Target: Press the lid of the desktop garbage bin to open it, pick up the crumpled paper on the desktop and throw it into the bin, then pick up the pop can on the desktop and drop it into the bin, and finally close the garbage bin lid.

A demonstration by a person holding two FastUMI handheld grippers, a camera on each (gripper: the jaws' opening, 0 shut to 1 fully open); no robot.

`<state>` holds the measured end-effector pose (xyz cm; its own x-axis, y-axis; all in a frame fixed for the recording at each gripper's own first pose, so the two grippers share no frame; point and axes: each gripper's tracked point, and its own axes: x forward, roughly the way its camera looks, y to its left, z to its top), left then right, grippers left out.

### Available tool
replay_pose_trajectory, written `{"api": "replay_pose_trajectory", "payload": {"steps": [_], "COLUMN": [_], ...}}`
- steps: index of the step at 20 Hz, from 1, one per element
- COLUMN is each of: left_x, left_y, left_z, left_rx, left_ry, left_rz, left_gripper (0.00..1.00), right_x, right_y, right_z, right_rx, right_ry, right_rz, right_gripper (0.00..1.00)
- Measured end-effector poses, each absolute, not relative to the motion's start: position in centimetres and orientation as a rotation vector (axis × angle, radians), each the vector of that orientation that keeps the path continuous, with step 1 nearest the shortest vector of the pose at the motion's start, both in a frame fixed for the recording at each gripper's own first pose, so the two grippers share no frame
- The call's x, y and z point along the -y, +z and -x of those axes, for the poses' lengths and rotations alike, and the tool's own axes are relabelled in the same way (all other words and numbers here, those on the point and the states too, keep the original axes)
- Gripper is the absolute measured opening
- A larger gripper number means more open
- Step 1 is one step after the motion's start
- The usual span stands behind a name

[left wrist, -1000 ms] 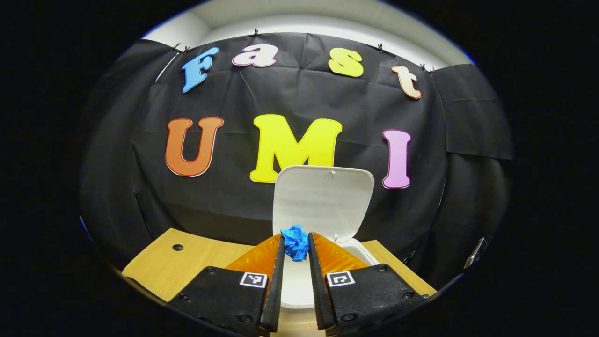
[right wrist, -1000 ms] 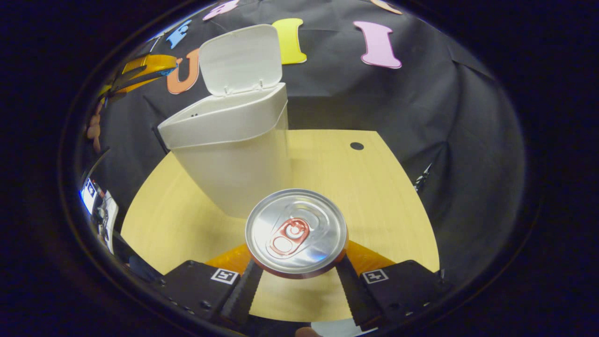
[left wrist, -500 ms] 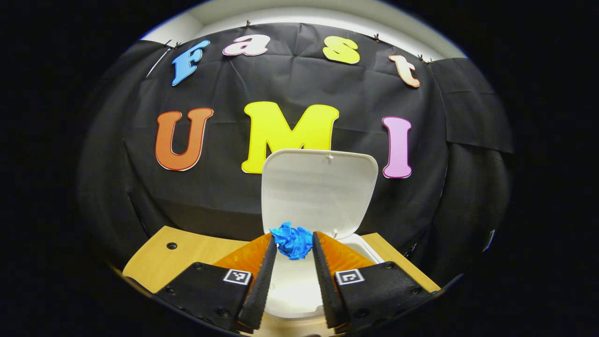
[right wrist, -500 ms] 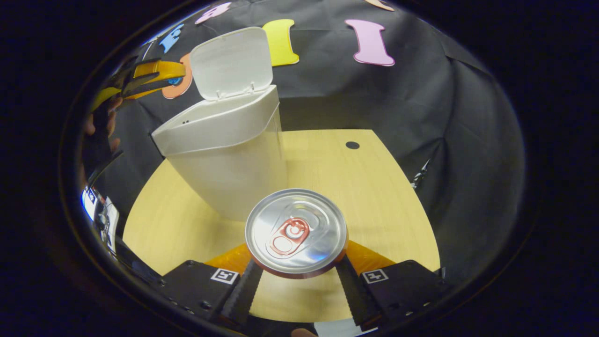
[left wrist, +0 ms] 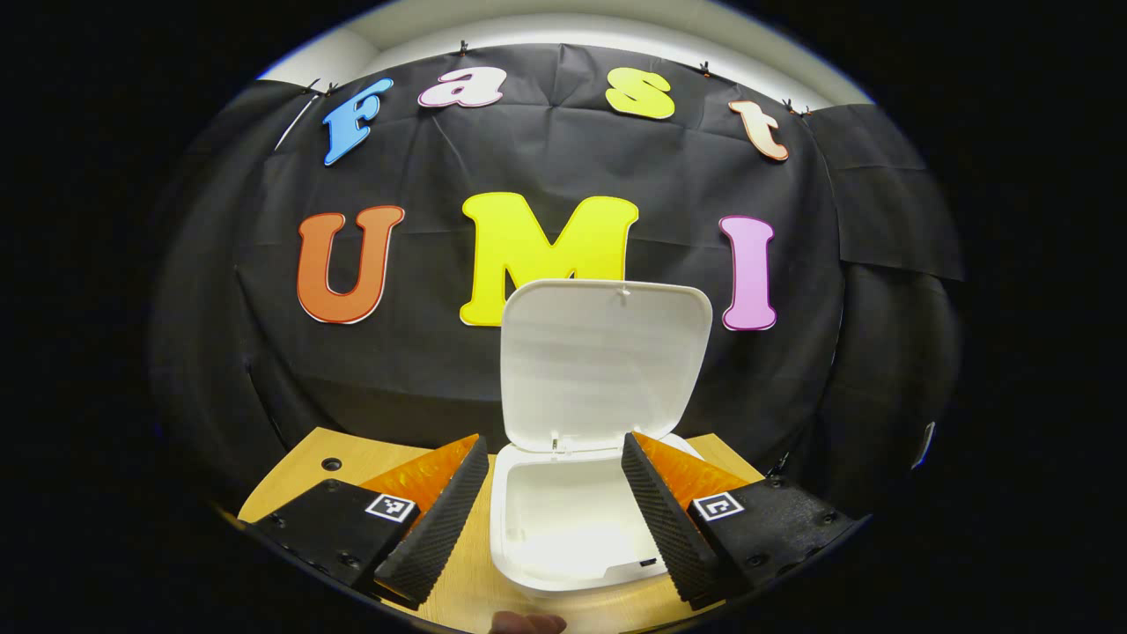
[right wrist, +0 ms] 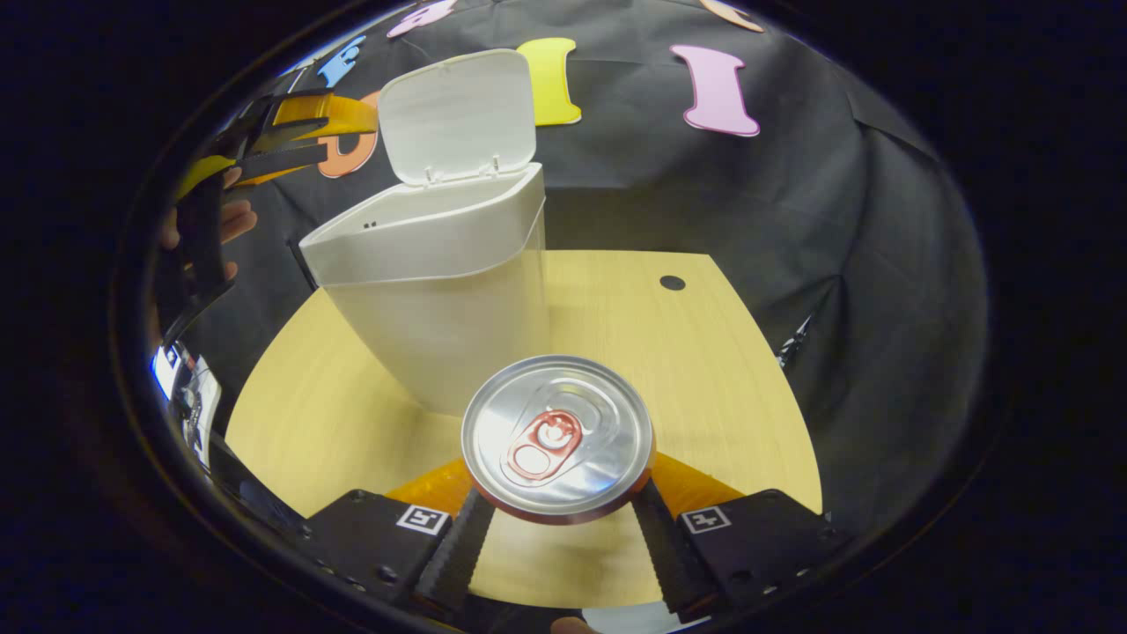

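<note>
The left gripper [left wrist: 550, 480] is wide and empty above the bin [left wrist: 563, 519]. The right gripper [right wrist: 556, 519] squeezes the can [right wrist: 556, 438]; it should lift straight over the hole.

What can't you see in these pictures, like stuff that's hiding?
- Bottom of the bin, left gripper view: the inside looks white and washed out, so what lies there cannot be told.
- Side of the pop can, right gripper view: its own top hides it, so the right gripper touching it is unclear.
- Hand holding the left gripper, right gripper view: cut off at the edge.
</note>
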<state>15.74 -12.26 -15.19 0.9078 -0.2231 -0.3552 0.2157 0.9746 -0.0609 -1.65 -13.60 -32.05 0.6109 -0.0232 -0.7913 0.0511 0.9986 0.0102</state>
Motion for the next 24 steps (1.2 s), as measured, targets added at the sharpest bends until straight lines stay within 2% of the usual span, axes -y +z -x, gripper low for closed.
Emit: {"api": "replay_pose_trajectory", "payload": {"steps": [12,24], "left_x": [6.4,-2.0], "left_y": [-14.1,-15.8], "left_z": [-11.1,-3.9], "left_rx": [-0.35,-0.395], "left_ry": [-0.152,-0.002], "left_rz": [0.028,0.013], "left_gripper": [0.98,0.98], "right_x": [11.9,6.5], "right_y": [-28.1,-17.0], "right_z": [0.9,-6.7], "right_rx": [-0.881,-0.732], "right_ry": [-0.003,0.158], "right_rz": [0.05,0.127], "right_gripper": [0.8,0.8]}}
